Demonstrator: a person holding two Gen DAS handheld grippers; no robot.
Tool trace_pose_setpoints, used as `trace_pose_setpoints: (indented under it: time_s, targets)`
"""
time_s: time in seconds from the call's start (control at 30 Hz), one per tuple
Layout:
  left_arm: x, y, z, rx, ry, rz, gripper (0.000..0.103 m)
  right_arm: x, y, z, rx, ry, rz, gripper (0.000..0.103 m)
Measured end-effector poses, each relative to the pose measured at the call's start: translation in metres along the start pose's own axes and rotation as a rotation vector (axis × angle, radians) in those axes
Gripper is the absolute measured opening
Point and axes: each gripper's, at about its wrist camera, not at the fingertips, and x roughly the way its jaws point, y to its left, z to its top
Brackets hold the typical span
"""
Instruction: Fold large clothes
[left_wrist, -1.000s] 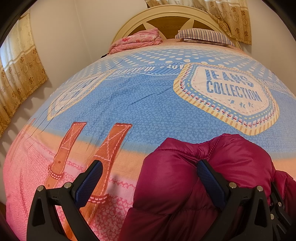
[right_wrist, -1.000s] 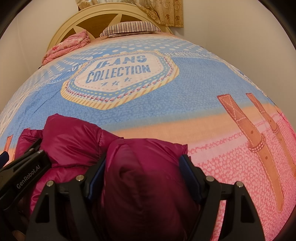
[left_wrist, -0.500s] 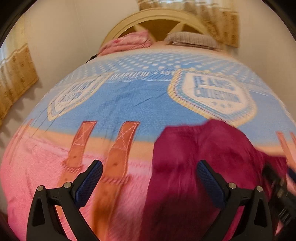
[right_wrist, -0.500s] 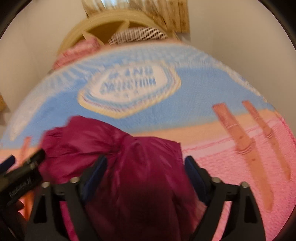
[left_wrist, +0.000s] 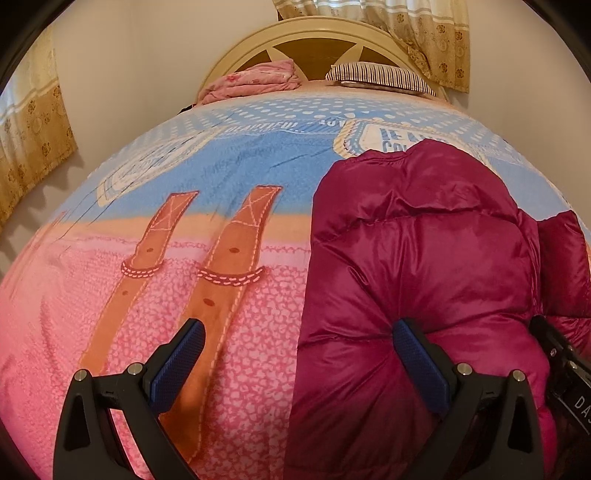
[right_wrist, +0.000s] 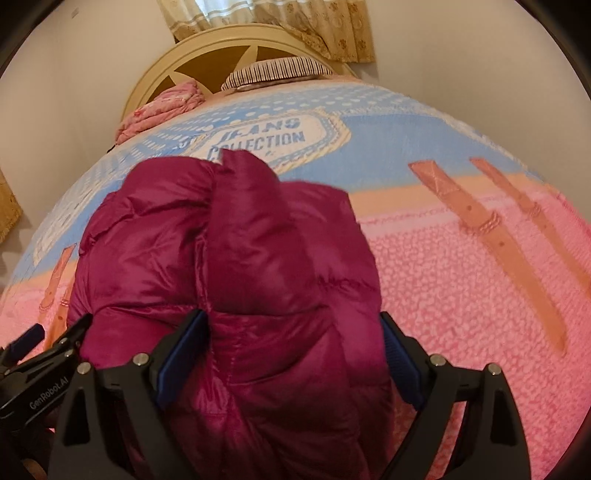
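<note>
A magenta puffer jacket lies bunched on the bed, lower centre. The right gripper has just been opening, its wide jaws straddling the jacket; the left gripper gapes wide, gripping nothing.

My left tongs stand wide apart, angled downward, the right-hand pad pushed into fabric. My right tongs have just been opening, with fabric between both pads, angled down alike.
</note>
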Motion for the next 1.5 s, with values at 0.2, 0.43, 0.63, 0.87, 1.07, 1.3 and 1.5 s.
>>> trace_pose_setpoints:
  time_s: [0.2, 0.43, 0.63, 0.87, 1.07, 1.3, 1.5]
  targets:
    - [0.005, 0.000, 0.000, 0.000, 0.012, -0.016, 0.102, 0.004, -0.004, -0.002, 0.029, 0.010, 0.039, 0.090]
    - [0.012, 0.003, 0.002, -0.009, 0.043, -0.096, 0.102, 0.001, -0.005, -0.007, 0.022, 0.020, 0.096, 0.076]
    - [0.013, -0.001, 0.003, 0.010, 0.055, -0.153, 0.101, 0.003, -0.006, -0.007, 0.020, 0.024, 0.132, 0.068]
    - [0.006, -0.011, 0.001, 0.067, 0.033, -0.199, 0.079, 0.004, -0.004, -0.009, 0.011, 0.025, 0.141, 0.063]
    - [0.000, -0.019, -0.001, 0.105, 0.021, -0.225, 0.065, 0.006, -0.004, -0.007, 0.006, 0.027, 0.147, 0.060]
    - [-0.003, -0.025, -0.001, 0.135, 0.015, -0.266, 0.050, 0.006, -0.006, -0.007, 0.004, 0.027, 0.176, 0.053]
    - [-0.015, -0.031, -0.002, 0.179, -0.026, -0.248, 0.035, 0.001, -0.004, -0.010, -0.018, 0.012, 0.213, 0.037]
